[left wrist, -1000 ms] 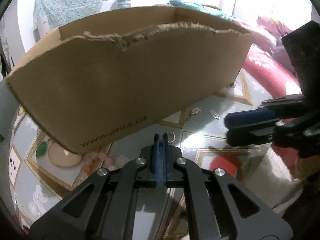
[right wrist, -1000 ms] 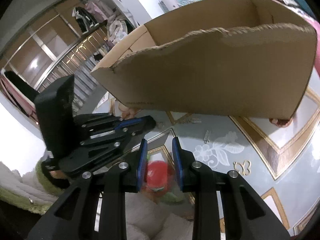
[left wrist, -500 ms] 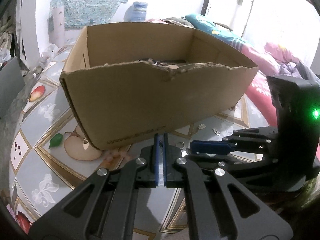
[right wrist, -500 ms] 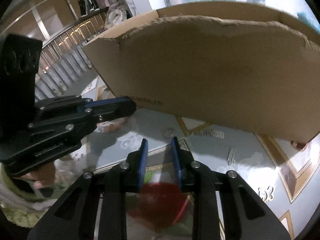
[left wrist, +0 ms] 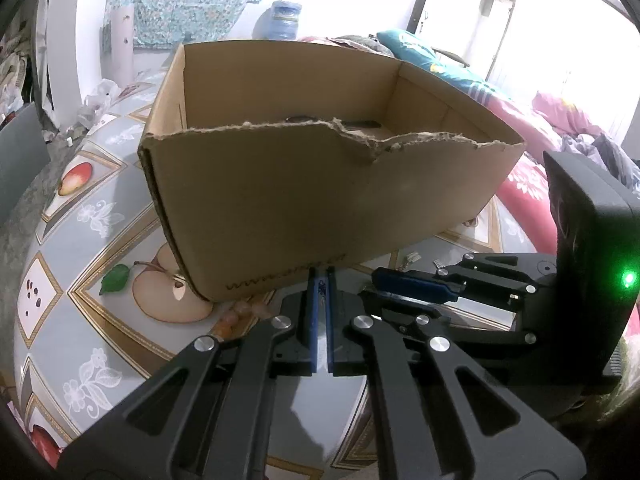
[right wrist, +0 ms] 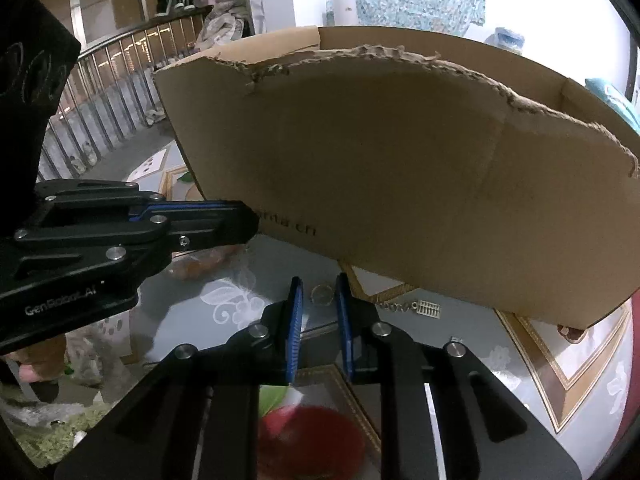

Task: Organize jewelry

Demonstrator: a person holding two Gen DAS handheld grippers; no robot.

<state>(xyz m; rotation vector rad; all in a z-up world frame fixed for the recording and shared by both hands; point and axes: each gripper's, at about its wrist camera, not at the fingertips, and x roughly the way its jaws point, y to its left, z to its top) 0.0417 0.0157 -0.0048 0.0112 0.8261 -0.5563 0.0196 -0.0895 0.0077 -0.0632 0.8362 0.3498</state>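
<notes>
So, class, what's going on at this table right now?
A person holds two grippers in front of a torn cardboard box on a patterned tablecloth. The left gripper is shut and empty. The right gripper is closing its jaws, aimed at a small ring lying loose on the cloth. A chain earring lies nearby.

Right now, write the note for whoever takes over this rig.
Left gripper: shut, nothing between its fingers.
Right gripper: jaws closing, nothing between them yet; a ring lies on the table just ahead of its tips.
Box: stands on the table, open top; something dark lies inside, too hidden to name.
Still out, along the box's near wall: the ring, a chain with a charm, orange beads.
Left: get those pieces into the box. How much went in already cannot be told.
</notes>
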